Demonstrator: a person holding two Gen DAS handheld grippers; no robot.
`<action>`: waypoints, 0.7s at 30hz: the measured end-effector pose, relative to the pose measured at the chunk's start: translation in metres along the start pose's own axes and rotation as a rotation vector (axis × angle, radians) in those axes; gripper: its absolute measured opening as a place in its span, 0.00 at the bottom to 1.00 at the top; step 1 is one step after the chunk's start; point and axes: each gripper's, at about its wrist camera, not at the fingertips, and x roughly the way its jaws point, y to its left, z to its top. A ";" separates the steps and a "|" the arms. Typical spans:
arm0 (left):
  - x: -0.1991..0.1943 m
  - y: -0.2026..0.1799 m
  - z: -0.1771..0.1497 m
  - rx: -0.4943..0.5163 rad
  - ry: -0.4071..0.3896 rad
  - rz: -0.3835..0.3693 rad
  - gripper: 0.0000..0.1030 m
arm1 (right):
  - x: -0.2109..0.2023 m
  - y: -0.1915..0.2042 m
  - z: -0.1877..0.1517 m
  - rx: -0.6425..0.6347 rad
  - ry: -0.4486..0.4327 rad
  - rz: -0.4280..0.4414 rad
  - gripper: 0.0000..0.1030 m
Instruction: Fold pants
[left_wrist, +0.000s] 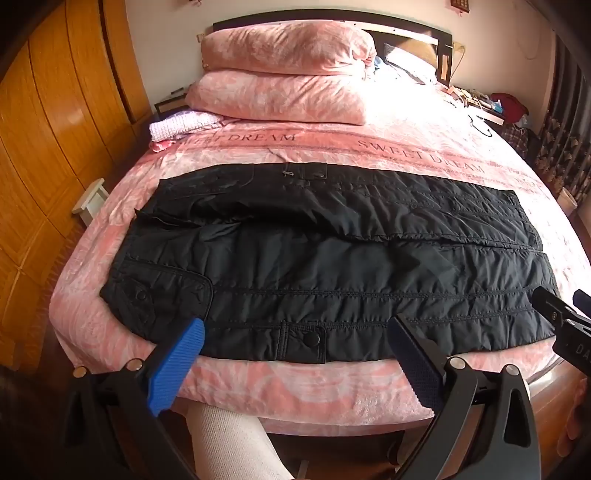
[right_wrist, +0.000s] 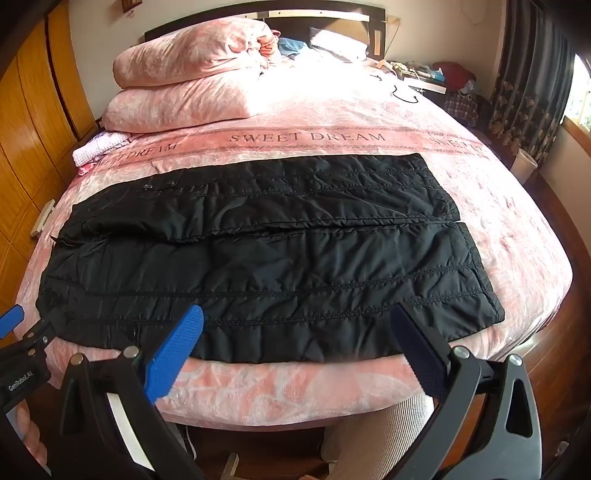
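The pants (left_wrist: 325, 258) lie flat across the near end of the bed (left_wrist: 295, 391), waist to the left, leg ends to the right, one leg behind the other. Behind them, two pillows (left_wrist: 280, 77) sit stacked at the headboard, left of centre. The left tool (left_wrist: 295, 332) hangs over the near edge by the waist half; the right tool (right_wrist: 295, 321) hangs beside it over the leg half. A wardrobe (left_wrist: 48, 147) stands left of the bed.

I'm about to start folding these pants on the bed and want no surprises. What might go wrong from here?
The black pants lie right along the bed's near edge, so a tug might drag them off. The puffy quilted fabric may slip from the open left tongs and right tongs. The two legs could fold unevenly.
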 end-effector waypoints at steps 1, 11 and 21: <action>0.000 0.000 0.000 -0.001 0.000 -0.001 0.97 | 0.000 0.000 0.000 0.001 -0.001 0.001 0.98; 0.001 0.001 0.005 -0.005 -0.016 -0.004 0.97 | -0.008 0.003 0.002 0.003 -0.007 -0.003 0.98; 0.001 0.004 0.004 -0.002 -0.011 -0.012 0.97 | -0.001 -0.004 0.001 0.019 -0.010 -0.003 0.98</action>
